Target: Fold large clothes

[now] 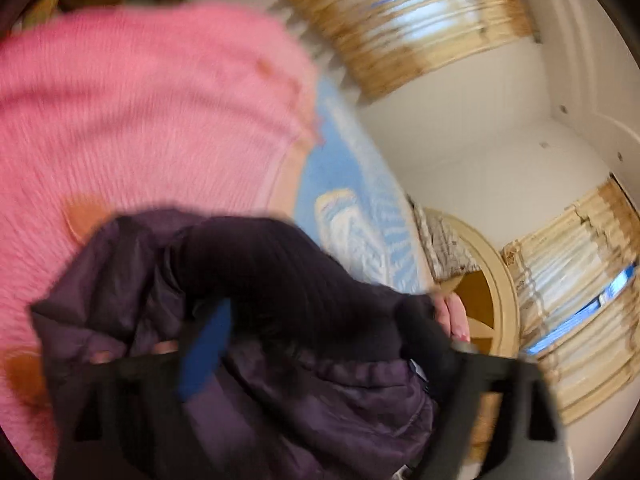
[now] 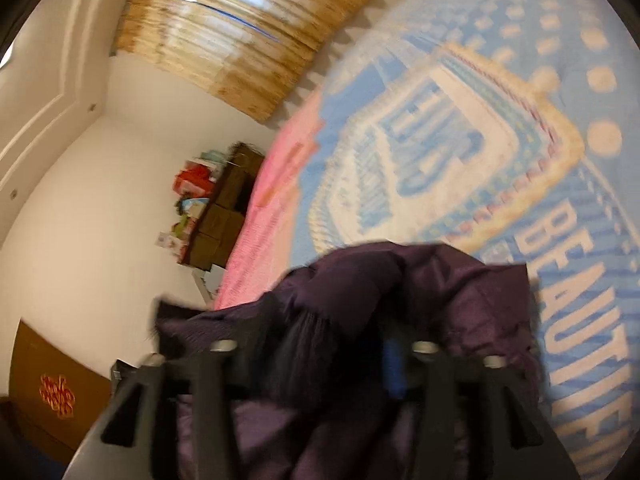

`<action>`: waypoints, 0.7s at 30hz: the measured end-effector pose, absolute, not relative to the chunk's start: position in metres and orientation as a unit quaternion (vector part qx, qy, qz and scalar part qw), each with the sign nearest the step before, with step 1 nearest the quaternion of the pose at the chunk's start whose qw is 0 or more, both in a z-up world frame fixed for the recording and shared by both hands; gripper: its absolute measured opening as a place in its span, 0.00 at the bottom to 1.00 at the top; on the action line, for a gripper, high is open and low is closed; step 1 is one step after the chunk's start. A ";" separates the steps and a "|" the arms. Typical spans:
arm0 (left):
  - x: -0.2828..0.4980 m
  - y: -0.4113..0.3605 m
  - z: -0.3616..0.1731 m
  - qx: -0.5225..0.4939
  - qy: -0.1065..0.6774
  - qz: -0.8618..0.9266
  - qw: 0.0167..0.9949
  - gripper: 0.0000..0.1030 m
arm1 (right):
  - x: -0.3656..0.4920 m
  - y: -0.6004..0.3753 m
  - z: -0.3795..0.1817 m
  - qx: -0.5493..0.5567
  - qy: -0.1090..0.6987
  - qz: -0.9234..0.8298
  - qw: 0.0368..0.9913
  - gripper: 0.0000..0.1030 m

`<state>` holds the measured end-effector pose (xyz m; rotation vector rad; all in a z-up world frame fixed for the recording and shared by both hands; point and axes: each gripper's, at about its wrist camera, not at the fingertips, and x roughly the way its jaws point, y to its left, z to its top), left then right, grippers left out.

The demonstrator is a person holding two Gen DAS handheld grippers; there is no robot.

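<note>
A dark purple padded jacket (image 1: 320,408) lies bunched on the bed, partly on a pink knitted blanket (image 1: 140,112) and partly on a blue patterned blanket (image 2: 460,140). My left gripper (image 1: 296,356) stands wide open, its black fingers (image 1: 500,392) on either side of the jacket with fabric lying between them. In the right wrist view the same jacket (image 2: 380,280) is heaped just ahead. My right gripper (image 2: 324,348) is open around a fold of it, the pads apart from the cloth. A dark ribbed sleeve (image 1: 280,272) and a hand (image 1: 452,316) cross the left wrist view. Both pictures are motion-blurred.
Bamboo blinds (image 1: 400,24) cover windows in white walls. A cream wooden bed end (image 1: 500,280) rises past the blue blanket. A dark shelf unit (image 2: 228,208) with colourful items stands beside the bed. A brown cabinet (image 2: 52,392) with a red emblem sits low on the left.
</note>
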<state>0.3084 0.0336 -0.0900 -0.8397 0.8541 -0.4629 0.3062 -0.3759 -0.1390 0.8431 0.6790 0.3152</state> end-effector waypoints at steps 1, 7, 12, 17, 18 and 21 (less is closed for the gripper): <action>0.301 0.038 -0.077 -0.390 0.370 -0.217 0.815 0.97 | 0.301 -0.375 -0.128 0.388 0.307 0.139 0.858 0.83; 0.285 0.003 -0.044 -0.216 0.333 -0.194 0.897 0.98 | 0.281 -0.342 -0.072 0.259 0.288 0.130 0.913 0.83; 0.289 -0.056 -0.069 0.023 0.345 -0.197 0.917 0.81 | 0.301 -0.276 -0.094 0.084 0.393 0.146 0.904 0.82; 0.310 -0.068 -0.114 0.080 0.402 -0.213 0.887 0.65 | 0.302 -0.256 -0.133 0.018 0.425 0.147 0.893 0.46; 0.310 -0.067 -0.115 0.076 0.400 -0.213 0.888 0.56 | 0.300 -0.255 -0.133 0.018 0.420 0.152 0.894 0.40; 0.303 -0.063 -0.109 0.077 0.389 -0.207 0.894 0.14 | 0.291 -0.250 -0.124 0.000 0.396 0.142 0.907 0.19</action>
